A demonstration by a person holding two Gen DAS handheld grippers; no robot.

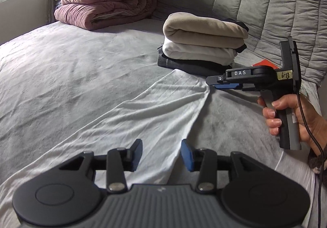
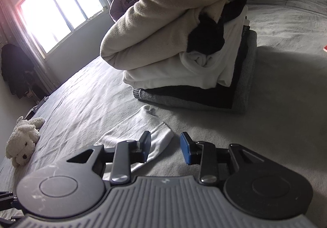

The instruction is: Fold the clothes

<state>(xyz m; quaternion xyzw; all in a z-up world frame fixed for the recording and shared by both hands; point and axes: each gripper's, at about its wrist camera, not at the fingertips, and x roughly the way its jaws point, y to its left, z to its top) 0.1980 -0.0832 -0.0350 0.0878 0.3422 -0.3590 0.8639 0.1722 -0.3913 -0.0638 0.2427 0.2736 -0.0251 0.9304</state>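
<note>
A white garment [image 1: 143, 117] lies spread flat on the grey bed [image 1: 61, 76], running from the near edge toward a stack of folded clothes [image 1: 204, 44]. My left gripper [image 1: 161, 154] hovers over its near part, open, nothing between the pads. A hand [image 1: 306, 117] holds my right gripper [image 1: 216, 82] low over the garment's far end, just in front of the stack. In the right wrist view the right gripper [image 2: 165, 149] stands open; the garment's narrow end [image 2: 132, 131] lies on the bed beneath its left finger, not pinched. The stack [image 2: 184, 54] has beige, white and dark pieces.
A folded maroon duvet [image 1: 106, 3] with a pillow on top sits at the bed's far left. A grey quilted cover [image 1: 265, 3] rises behind the stack, with a red item [image 1: 263, 63] at its foot. A white plush dog [image 2: 22, 142] lies by the bed's left edge. A window [image 2: 59, 9] is behind.
</note>
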